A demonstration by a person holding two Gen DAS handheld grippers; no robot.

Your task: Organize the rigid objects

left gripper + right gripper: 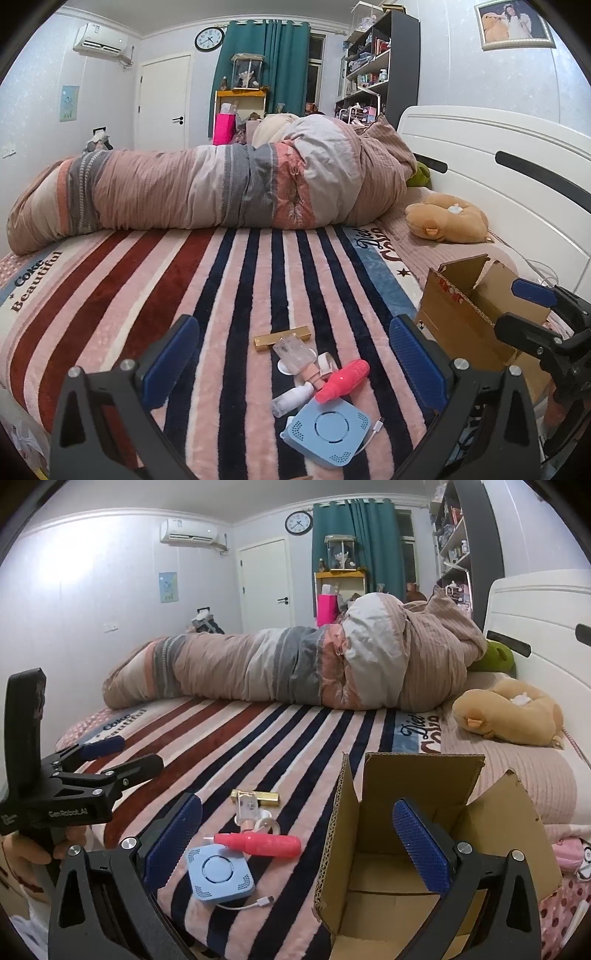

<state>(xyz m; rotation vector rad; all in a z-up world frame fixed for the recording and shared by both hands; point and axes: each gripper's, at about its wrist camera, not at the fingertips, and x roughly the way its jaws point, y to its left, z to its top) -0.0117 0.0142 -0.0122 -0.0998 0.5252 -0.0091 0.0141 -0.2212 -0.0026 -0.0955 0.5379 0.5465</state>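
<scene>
Small rigid items lie on the striped blanket: a blue square device with a white cable, a pink-red tool, a gold bar, a clear bottle and a small white bottle. An open cardboard box stands to their right. My left gripper is open above the items, also showing in the right wrist view. My right gripper is open over the box's left edge, also showing in the left wrist view.
A rolled striped duvet lies across the far side of the bed. A tan plush toy sits near the white headboard. A green plush is by the pillow end.
</scene>
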